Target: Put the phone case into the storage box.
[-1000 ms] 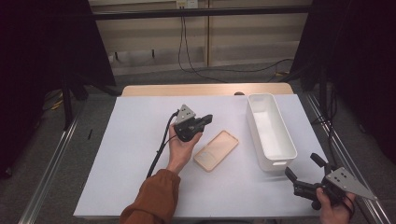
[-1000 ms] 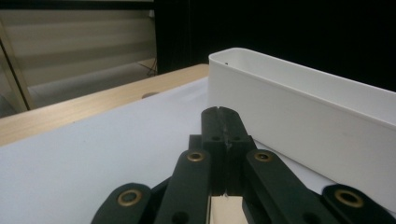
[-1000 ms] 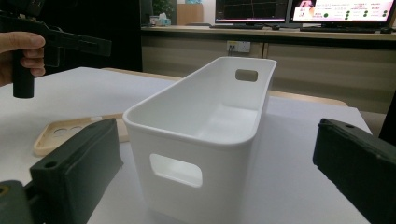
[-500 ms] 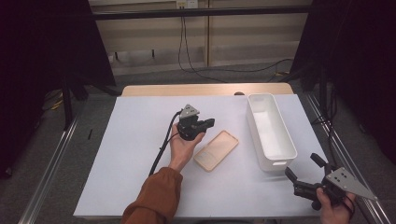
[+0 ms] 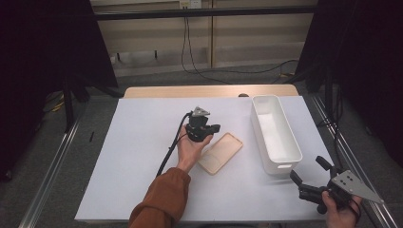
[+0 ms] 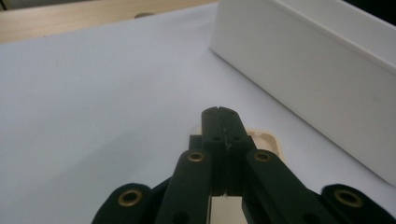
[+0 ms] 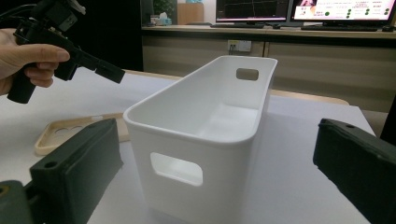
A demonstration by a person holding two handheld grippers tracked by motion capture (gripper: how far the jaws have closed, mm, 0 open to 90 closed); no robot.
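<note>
bin: white | phone case: beige | table sheet: white | tongs: black | sleeve: rust-orange

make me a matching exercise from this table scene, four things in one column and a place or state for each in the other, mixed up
Things:
1. long white plastic bin
2. flat beige phone case
3. left gripper
4. right gripper

Places or states:
A. jaws spread wide apart, at the table's near right corner
B. lying flat on the white table cover, between the person's left hand and the bin
C. jaws pressed together, held above the table near the case
D. standing empty at the right side of the table

Pairs: 1-D, 2-B, 3-C, 4-A
</note>
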